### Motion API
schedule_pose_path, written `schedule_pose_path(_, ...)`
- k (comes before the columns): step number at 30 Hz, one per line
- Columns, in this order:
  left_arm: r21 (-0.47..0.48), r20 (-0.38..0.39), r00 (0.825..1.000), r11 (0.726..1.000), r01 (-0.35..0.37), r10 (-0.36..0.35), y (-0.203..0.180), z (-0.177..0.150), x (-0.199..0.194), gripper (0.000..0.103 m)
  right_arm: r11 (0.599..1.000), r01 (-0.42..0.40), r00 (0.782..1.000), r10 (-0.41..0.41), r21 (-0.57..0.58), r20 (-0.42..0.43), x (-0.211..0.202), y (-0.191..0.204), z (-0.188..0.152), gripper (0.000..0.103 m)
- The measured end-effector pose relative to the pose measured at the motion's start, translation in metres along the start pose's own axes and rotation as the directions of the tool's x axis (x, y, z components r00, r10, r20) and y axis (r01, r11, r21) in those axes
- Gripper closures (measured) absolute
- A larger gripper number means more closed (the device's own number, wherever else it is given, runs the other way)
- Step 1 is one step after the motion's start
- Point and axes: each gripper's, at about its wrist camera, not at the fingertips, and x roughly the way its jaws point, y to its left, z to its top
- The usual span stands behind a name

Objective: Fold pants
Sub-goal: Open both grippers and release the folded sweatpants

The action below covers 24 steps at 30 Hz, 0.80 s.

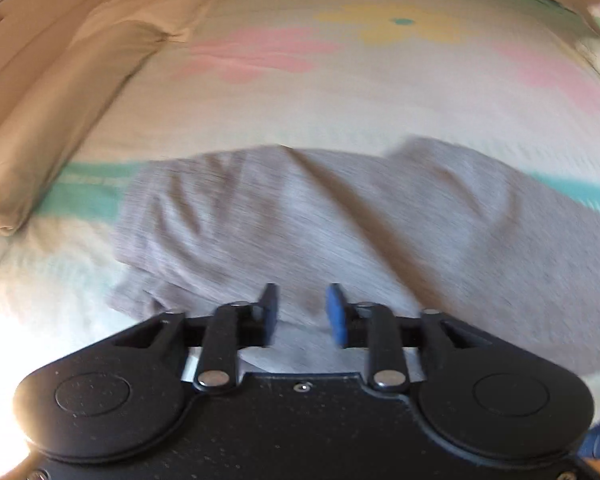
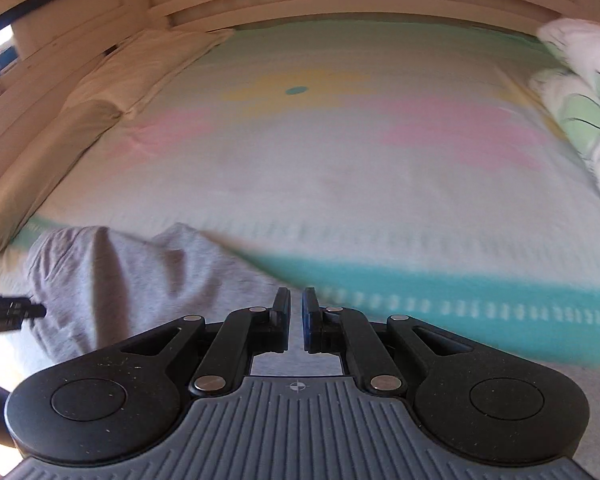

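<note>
Grey pants (image 1: 340, 220) lie bunched at bedspread's (image 1: 340, 92) six o'clock — roughly folded, unsmoothed. Left gripper (image 1: 302, 314) released, empty; right gripper (image 2: 296, 314) clenched, nothing visibly held.

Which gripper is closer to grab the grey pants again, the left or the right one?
Probably the left gripper: it hangs open right over the grey pants. The right gripper is shut, past their edge.

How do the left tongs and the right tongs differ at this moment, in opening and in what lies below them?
The left tongs stand open with a clear gap; the right tongs are nearly shut, with only a thin slit. The left tongs hang over the middle of the grey pants; the right tongs are at the pants' edge, near the teal stripe of the bedspread. Both are empty and point down at the bed.
</note>
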Motion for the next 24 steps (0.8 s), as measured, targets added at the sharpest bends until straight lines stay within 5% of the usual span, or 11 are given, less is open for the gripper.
schedule_pose_path(9, -0.11, -0.017, 0.988, 0.982, -0.154, 0.153, 0.104, 0.05, 0.03, 0.039, 0.95, -0.161, 0.987, 0.157, -0.267, -0.037, 0.039, 0.117, -0.001, 0.096)
schedule_pose_path(15, -0.089, -0.063, 0.994, 0.992, -0.094, 0.088, 0.119, 0.046, 0.06, 0.035, 0.889, -0.231, 0.973, 0.219, -0.396, -0.077, 0.057, 0.167, -0.019, 0.096)
schedule_pose_path(19, -0.084, -0.049, 0.984, 0.981, -0.172, 0.169, 0.126, 0.05, 0.069, 0.035, 0.85, -0.268, 0.962, 0.259, -0.453, -0.083, 0.061, 0.187, -0.032, 0.096)
schedule_pose_path(22, -0.094, -0.086, 0.987, 0.985, -0.145, 0.137, 0.131, 0.052, 0.083, 0.034, 0.816, -0.27, 0.96, 0.267, -0.511, -0.082, 0.064, 0.2, -0.045, 0.079)
schedule_pose_path(24, -0.103, -0.126, 0.987, 0.989, -0.11, 0.096, 0.132, 0.053, 0.096, 0.034, 0.792, -0.259, 0.962, 0.264, -0.553, -0.072, 0.064, 0.207, -0.054, 0.077)
